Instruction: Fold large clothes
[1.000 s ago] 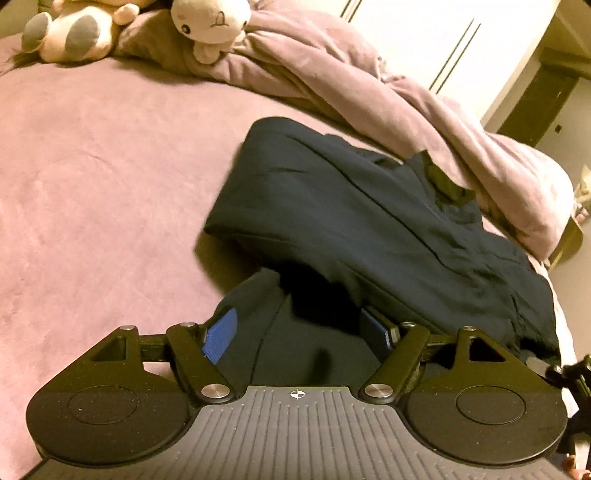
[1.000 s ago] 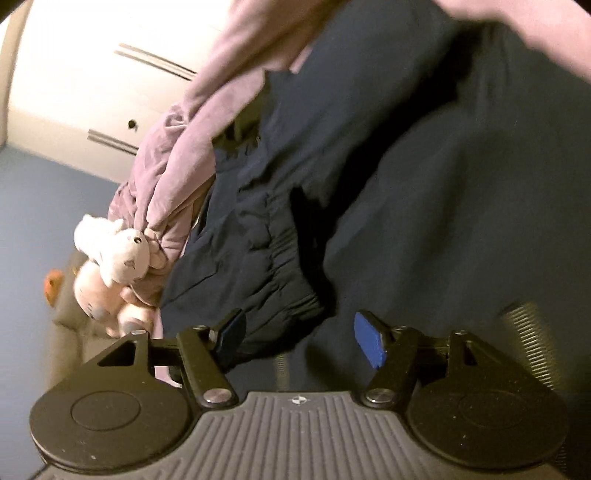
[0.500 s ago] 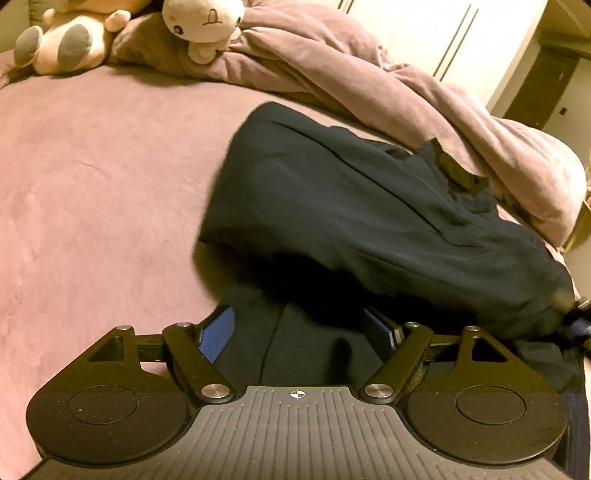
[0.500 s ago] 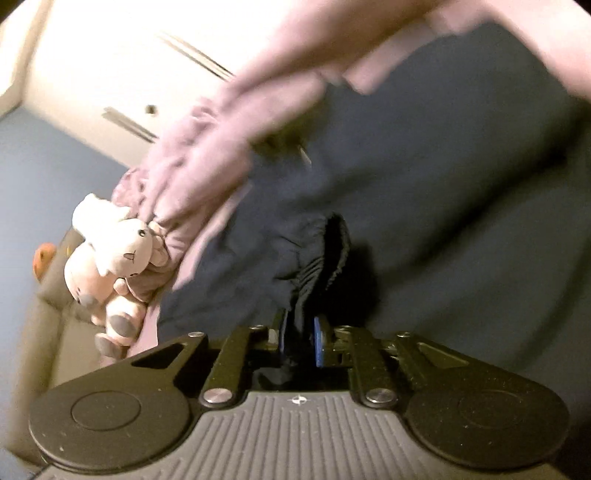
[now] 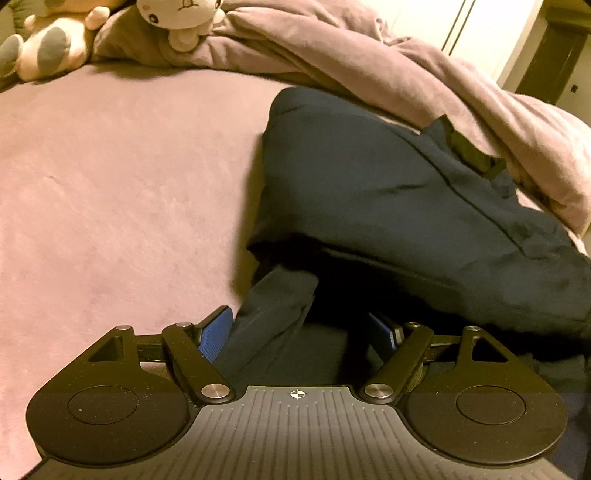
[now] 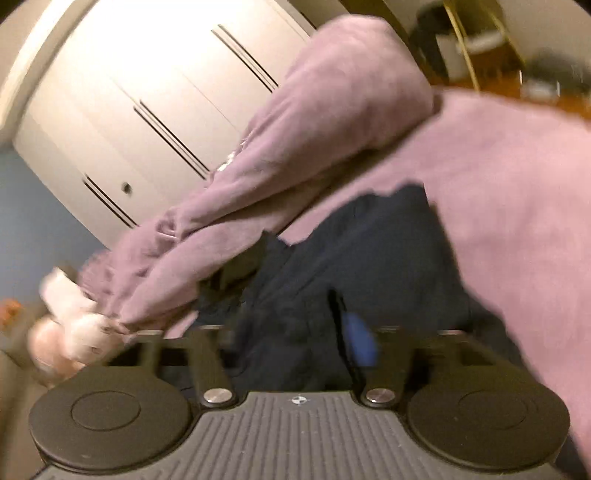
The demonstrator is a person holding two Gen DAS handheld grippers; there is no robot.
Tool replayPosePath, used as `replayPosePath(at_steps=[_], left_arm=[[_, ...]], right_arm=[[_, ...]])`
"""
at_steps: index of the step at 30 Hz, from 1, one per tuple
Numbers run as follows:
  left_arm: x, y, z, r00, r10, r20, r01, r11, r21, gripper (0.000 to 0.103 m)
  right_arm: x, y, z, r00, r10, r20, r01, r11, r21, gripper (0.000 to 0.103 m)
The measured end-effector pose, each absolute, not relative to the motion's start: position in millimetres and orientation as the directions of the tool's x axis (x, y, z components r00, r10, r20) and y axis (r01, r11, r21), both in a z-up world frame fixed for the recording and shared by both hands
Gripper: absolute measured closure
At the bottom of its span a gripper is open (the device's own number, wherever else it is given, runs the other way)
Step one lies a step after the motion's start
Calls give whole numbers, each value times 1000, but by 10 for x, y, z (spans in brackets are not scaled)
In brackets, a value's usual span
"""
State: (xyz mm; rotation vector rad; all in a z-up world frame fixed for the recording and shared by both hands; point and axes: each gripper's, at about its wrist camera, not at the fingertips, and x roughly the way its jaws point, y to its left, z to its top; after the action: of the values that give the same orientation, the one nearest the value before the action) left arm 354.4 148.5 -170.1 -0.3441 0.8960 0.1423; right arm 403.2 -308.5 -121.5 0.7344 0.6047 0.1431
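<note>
A large dark navy garment [image 5: 388, 192] lies folded over itself on the pink bed sheet [image 5: 110, 184], its far side against a rumpled pink duvet [image 5: 369, 66]. My left gripper [image 5: 299, 328] is open over the garment's near end. A dark strip of cloth lies between its blue pads [image 5: 216, 334] without being pinched. In the blurred right wrist view, my right gripper [image 6: 291, 336] has its jaws opening. The gathered edge of the garment [image 6: 369, 251] is between them, and only one blue pad [image 6: 360, 339] shows clearly.
Two plush toys [image 5: 48, 44] [image 5: 181, 18] sit at the head of the bed, also visible as plush toys [image 6: 74, 325] in the right view. The duvet [image 6: 332, 129] runs along the garment's far side. White wardrobe doors [image 6: 147, 92] stand behind the bed.
The right gripper shut on the garment's gathered edge half a second ago and has now spread again, rising and rolling. In the left view the garment's folded edge sits farther right.
</note>
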Motion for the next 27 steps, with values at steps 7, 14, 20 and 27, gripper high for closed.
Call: replayPosePath(at_steps=[7, 14, 20, 27], left_arm=[[3551, 1480, -1716, 612, -8, -791, -264, 940, -214, 21], [3579, 1538, -1724, 608, 11, -794, -289, 934, -208, 20], [3628, 1585, -1718, 607, 18, -794, -304, 929, -212, 21], [3647, 1585, -1740, 604, 35, -796, -333, 919, -212, 20]], right_arm=[[4047, -2800, -1809, 693, 494, -525, 97, 658, 747, 38], [4324, -2659, -1741, 712, 444, -544, 137, 672, 727, 82], [4220, -2726, -1280, 825, 339, -451, 26, 776, 630, 85], [4221, -2643, -1054, 815, 381, -436, -21, 772, 636, 85]])
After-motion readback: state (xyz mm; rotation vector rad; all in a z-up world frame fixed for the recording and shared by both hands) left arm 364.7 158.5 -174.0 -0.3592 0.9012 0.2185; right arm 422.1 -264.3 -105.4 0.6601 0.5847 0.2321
